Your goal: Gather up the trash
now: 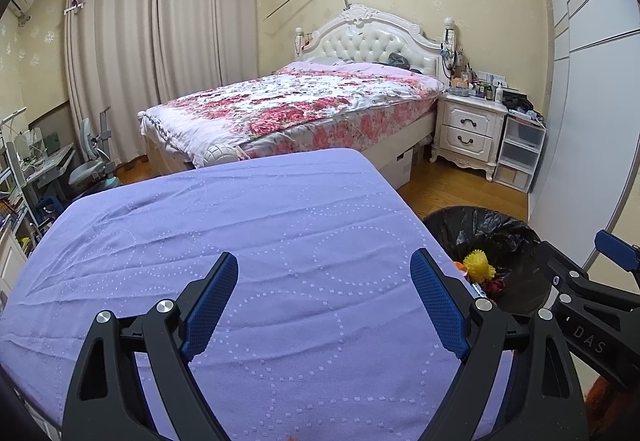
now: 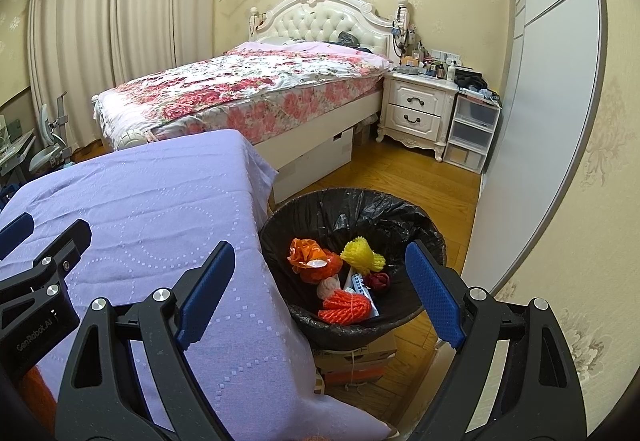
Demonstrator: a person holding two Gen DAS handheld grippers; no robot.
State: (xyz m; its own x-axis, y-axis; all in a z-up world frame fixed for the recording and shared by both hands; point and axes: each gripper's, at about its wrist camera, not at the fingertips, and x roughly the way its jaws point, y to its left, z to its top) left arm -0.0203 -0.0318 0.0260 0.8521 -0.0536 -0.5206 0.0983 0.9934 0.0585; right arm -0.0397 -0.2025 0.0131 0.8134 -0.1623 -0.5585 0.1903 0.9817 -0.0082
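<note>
A trash bin lined with a black bag (image 2: 360,209) stands on the floor at the right edge of a table under a purple cloth (image 2: 152,209). Inside it lie an orange plastic bag (image 2: 308,257), yellow foam netting (image 2: 360,259), orange netting (image 2: 346,307) and other scraps. My right gripper (image 2: 320,261) is open and empty, above the bin's near left rim. My left gripper (image 1: 324,273) is open and empty over the purple cloth (image 1: 240,241). In the left wrist view the bin (image 1: 488,233) shows at the right, with the yellow netting (image 1: 478,265) visible.
A bed with a floral cover (image 2: 248,89) stands behind the table. A white nightstand (image 2: 418,107) and plastic drawers (image 2: 472,133) are at its right. A wardrobe door (image 2: 540,113) runs along the right. Cardboard boxes (image 2: 356,361) sit under the bin. A desk and chair (image 1: 88,161) are at the far left.
</note>
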